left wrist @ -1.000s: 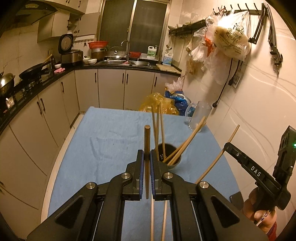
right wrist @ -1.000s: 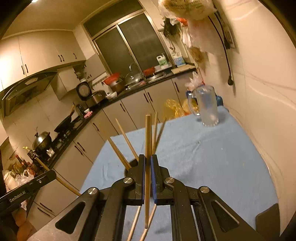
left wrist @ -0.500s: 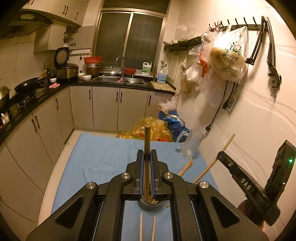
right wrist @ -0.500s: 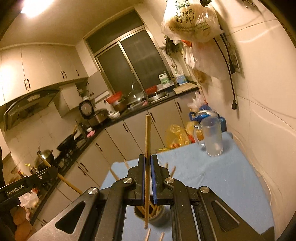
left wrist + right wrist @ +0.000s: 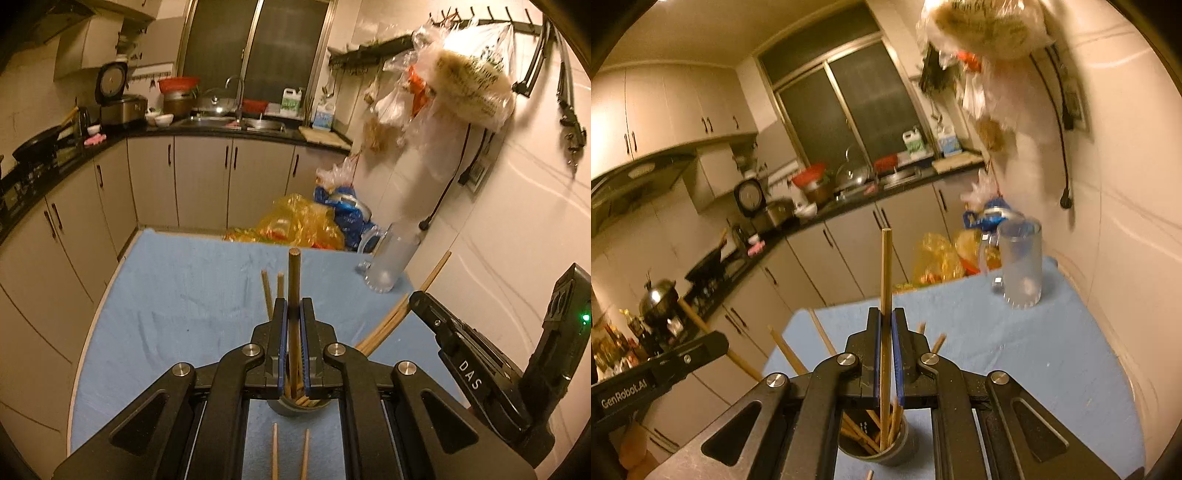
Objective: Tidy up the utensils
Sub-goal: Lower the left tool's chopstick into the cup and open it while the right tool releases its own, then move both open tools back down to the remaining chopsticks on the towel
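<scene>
**A:** Inventory, near to far pls.

**B:** Item 1: two loose chopsticks point(image 5: 290, 452) flat on the blue cloth point(image 5: 184, 295), nearest my L cam, just short of the cup. Item 2: dark holder cup point(image 5: 897, 448) on the cloth, under both grippers, w/ a bundle of chopsticks point(image 5: 858, 430) fanned out inside.

**A:** Jaws?

**B:** Item 3: left gripper point(image 5: 293, 325), clenched on a dark chopstick point(image 5: 294, 280), stick upright, lower end down over the cup. Item 4: right gripper point(image 5: 885, 332), also clamped tight, on a lighter chopstick point(image 5: 886, 273), upright, its tip down inside the cup among the others. In the L view I see the right gripper's body off to the side, its stick slanting up toward the wall.

**A:** Further out?

**B:** Item 5: frosted glass mug point(image 5: 1021, 271), upright at the cloth's far corner by the wall, well apart from the cup. Item 6: yellow and blue bags point(image 5: 306, 221) beyond the table's far edge. Item 7: counter w/ sink point(image 5: 236, 122), rice cooker point(image 5: 118, 99); window behind. Bagged goods point(image 5: 465, 79) hang off a wall rack.
</scene>
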A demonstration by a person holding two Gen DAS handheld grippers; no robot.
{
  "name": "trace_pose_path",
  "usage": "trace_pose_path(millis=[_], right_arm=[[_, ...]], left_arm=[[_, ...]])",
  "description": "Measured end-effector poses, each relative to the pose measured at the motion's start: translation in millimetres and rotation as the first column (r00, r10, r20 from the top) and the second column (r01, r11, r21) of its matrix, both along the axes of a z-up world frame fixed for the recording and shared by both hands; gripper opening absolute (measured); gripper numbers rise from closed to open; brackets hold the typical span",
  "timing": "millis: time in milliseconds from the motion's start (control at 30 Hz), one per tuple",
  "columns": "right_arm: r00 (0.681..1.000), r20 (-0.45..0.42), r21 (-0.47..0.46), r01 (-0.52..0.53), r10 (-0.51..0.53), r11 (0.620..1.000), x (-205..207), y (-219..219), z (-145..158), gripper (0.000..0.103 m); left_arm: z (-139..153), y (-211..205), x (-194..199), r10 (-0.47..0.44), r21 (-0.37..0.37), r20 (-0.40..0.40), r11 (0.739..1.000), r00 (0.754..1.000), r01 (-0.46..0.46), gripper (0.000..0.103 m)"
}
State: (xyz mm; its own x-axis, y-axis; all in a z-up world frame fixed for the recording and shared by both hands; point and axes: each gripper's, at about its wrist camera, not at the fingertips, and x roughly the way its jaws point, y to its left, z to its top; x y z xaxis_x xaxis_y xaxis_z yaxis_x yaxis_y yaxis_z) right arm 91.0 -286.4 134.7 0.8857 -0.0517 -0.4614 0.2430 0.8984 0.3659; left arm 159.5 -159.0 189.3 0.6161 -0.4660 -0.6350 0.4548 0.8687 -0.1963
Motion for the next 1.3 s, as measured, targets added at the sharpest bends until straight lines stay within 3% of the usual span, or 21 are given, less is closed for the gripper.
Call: trace_pose_path(millis=[200, 400, 533, 700, 767, 933, 1033, 1167, 1300], right_arm=[[0.998, -0.054, 0.005, -0.033, 0.034, 0.999, 13, 5, -23, 0.006], [0.997, -0.061, 0.022, -0.039, 0.04, 0.999, 11, -1, -23, 0.007], [0.999, -0.038, 0.037, -0.035, 0.036, 0.999, -1, -6, -15, 0.007], [0.998, -0.043, 0.09, -0.034, 0.038, 0.995, -28, -13, -20, 0.007], [0.996, -0.073, 0.118, -0.05, 0.059, 0.992, -35, -15, -30, 0.008], [0.976, -0.197, 0.2, -0.056, 0.096, 0.978, -52, -15, -80, 0.007], [0.966, -0.242, 0.245, -0.031, 0.092, 0.969, -62, -20, -105, 0.008], [0.958, -0.269, 0.266, -0.023, 0.097, 0.964, -73, -21, -121, 0.008], [0.956, -0.273, 0.272, -0.033, 0.11, 0.962, -81, -17, -123, 0.008]], left_arm=[[-28, -2, 11, 0.001, 0.025, -0.037, 1.0, 0.999, 0.0, 0.006], [-27, 3, 12, 0.006, 0.01, -0.035, 1.0, 0.999, -0.005, 0.008], [-17, 13, 5, 0.015, -0.007, -0.012, 1.0, 1.0, -0.015, 0.022], [-12, 31, -13, 0.014, -0.012, 0.011, 1.0, 1.0, -0.014, 0.023], [-18, 38, -21, 0.008, 0.0, 0.003, 1.0, 1.0, -0.008, 0.028], [-69, 48, -38, -0.025, 0.082, -0.095, 0.996, 0.995, 0.033, 0.031], [-124, 43, -46, -0.046, 0.147, -0.236, 0.986, 0.971, 0.083, 0.031], [-170, 31, -55, -0.053, 0.199, -0.339, 0.972, 0.939, 0.127, 0.031], [-193, 21, -54, -0.041, 0.242, -0.372, 0.96, 0.928, 0.139, 0.031]])
